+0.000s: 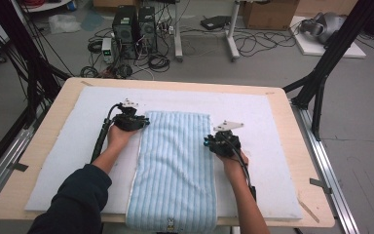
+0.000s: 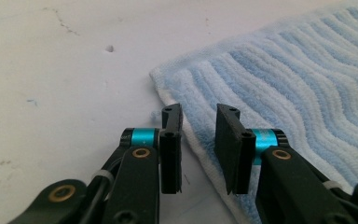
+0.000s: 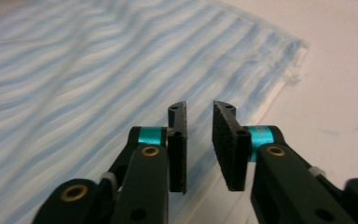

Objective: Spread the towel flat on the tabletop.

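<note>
Both grippers sit by the far end of the striped blue towel (image 1: 175,165), seen from the high view: the left gripper (image 1: 143,122) is at its far left corner and the right gripper (image 1: 207,142) is at its right edge, a bit nearer the person. The towel lies flat on the white mat (image 1: 68,146) and its near end hangs over the table's front edge. From the left gripper view, the left gripper (image 2: 198,135) has its jaws a little apart, with nothing pinched. The towel's white hem (image 2: 186,135) runs right through the gap, and the corner (image 2: 156,74) is just ahead, to the left. To do this well, I think it should dip down so one jaw slides under the hem, then squeeze. From the right gripper view, the right gripper (image 3: 199,135) also has a small gap and holds nothing. The towel edge (image 3: 261,112) lies just beyond its jaws, and the corner (image 3: 300,46) is farther ahead to the right. It should grab the edge too, so both sides lift evenly.
</note>
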Demonstrator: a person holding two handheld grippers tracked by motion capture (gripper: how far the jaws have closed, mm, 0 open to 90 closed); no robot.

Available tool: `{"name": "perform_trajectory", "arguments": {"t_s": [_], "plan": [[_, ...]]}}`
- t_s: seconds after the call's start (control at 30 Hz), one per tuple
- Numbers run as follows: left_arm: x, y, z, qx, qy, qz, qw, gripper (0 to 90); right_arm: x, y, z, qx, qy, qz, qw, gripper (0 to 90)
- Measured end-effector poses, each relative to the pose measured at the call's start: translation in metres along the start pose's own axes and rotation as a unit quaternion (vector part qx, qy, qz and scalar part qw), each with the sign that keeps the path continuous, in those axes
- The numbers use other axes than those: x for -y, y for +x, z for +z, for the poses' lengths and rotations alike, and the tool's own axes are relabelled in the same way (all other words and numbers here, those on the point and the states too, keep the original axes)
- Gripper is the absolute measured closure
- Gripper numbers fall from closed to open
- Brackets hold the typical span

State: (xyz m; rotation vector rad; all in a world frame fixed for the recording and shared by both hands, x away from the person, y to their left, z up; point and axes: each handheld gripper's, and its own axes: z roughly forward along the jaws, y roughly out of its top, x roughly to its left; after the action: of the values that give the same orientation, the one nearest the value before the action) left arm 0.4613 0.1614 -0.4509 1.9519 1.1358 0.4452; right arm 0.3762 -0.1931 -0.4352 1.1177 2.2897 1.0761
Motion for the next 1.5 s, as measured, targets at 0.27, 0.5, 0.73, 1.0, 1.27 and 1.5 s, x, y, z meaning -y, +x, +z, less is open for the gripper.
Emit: {"name": "perform_trajectory", "arguments": {"t_s": [0.27, 0.5, 0.73, 1.0, 1.27, 1.5], "plan": [[-0.008, -0.001, 0.010, -0.022, 0.003, 0.016, 0.9996, 72.5, -0.013, -0.015, 0.029, 0.064, 0.038, 0.005, 0.9972, 80.3], [-0.008, 0.000, 0.005, -0.005, -0.005, -0.014, 0.9999, 55.7, -0.010, -0.020, 0.018, 0.055, 0.015, 0.019, 0.9982, 63.4], [-0.003, -0.001, -0.033, 0.083, -0.089, -0.030, 0.9922, 39.9, -0.009, -0.019, -0.021, 0.027, -0.063, 0.021, 0.9974, 36.0], [0.015, -0.012, -0.069, 0.123, -0.133, -0.007, 0.9834, 20.4, 0.011, -0.018, -0.047, 0.011, -0.073, 0.002, 0.9972, 16.3], [0.036, -0.013, -0.100, 0.148, -0.157, 0.006, 0.9765, 20.2, 0.021, -0.023, -0.062, 0.011, -0.101, 0.021, 0.9946, 11.8], [0.048, -0.009, -0.105, 0.133, -0.163, 0.002, 0.9776, 20.3, 0.022, -0.024, -0.063, 0.020, -0.092, 0.011, 0.9955, 11.8]]}}
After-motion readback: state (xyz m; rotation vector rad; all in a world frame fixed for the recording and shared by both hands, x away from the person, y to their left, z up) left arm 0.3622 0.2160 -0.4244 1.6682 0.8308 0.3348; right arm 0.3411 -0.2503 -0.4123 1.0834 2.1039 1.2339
